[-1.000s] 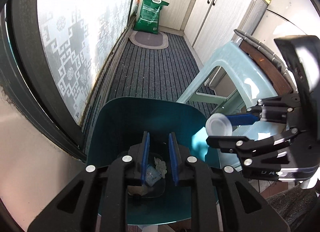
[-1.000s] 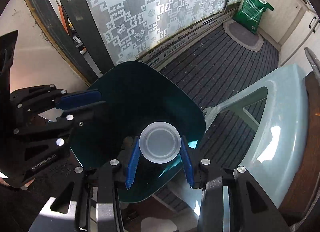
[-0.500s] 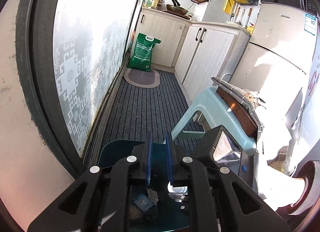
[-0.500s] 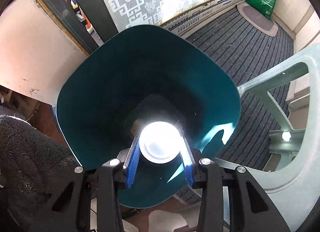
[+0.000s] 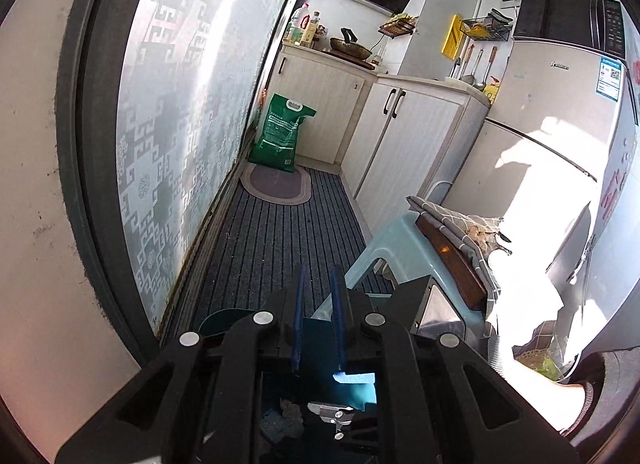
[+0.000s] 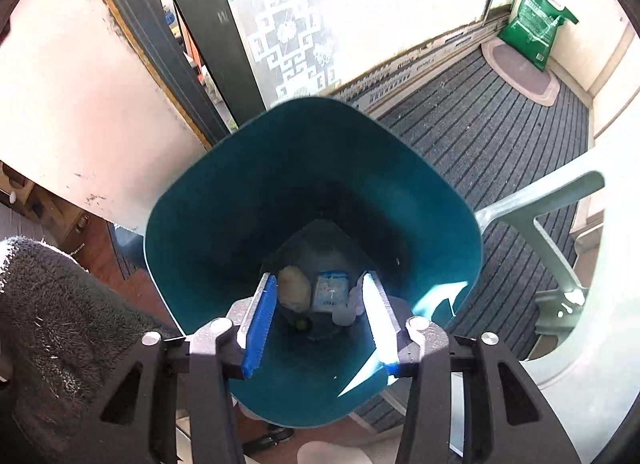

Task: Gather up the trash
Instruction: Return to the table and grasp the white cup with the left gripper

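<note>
My right gripper [image 6: 320, 320] hung spread and empty over the teal bin [image 6: 224, 199]. My left gripper [image 5: 318, 318] was pressed nearly together, holding nothing

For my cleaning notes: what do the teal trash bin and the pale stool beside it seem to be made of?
Teal trash bin: likely moulded plastic, semi-matte; thin seamless walls, rounded corners, soft sheen. Pale stool: probably plastic too, smooth and slightly glossy; one-piece moulded leg and brace, bright sun glare on top.
</note>
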A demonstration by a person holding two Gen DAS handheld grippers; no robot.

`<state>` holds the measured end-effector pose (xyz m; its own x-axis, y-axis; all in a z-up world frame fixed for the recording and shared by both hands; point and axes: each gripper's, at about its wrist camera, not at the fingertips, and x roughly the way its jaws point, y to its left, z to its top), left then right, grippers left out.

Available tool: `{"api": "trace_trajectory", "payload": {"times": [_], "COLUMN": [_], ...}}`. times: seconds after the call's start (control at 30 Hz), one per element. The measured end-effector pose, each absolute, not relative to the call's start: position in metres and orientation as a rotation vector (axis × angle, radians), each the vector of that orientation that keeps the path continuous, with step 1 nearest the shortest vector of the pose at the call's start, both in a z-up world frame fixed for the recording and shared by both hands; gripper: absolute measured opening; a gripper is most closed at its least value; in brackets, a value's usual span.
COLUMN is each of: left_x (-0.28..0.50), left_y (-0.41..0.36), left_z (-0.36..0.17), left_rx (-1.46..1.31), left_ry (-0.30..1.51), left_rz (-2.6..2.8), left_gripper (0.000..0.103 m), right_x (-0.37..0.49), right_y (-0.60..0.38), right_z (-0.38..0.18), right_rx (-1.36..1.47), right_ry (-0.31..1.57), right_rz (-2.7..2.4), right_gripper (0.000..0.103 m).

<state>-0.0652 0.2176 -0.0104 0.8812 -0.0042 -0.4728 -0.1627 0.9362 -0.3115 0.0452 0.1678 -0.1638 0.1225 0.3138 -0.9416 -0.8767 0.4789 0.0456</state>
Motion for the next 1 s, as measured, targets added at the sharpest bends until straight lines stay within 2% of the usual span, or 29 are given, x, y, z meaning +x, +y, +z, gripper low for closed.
{"api": "trace_trajectory", "payload": {"times": [0.3,0.53,0.8,1.0], "left_x": [-0.067,-0.050,-0.016,0.017], "left_y": [0.210,0.180,0.128,0.079], "left_z": [0.009,0.018,0.023,0.024], "left_rx": [-0.335,-0.305,-0.282,-0.246], "left_ry": [0.425,0.417,0.440,0.472], "left_rz": [0.078,0.020,-0.072,-0.132], "left_gripper": [0.014,0.018,0.022,0.022], "right_x": [0.051,0.071,0.105,0.124], "right_y": [0.139,0.082,-0.004,-0.072], "right_z": [-0.078,-0.025,0.009,0.011], "right_rx": [-0.529,-0.434,-0.319,-0.247], "right_ry": [0.874,0.764,0.716,0.727], "right_rz": [0.921,0.849,0.707,0.600], "right_gripper": [0.039,0.039,0.039,0.039]}}
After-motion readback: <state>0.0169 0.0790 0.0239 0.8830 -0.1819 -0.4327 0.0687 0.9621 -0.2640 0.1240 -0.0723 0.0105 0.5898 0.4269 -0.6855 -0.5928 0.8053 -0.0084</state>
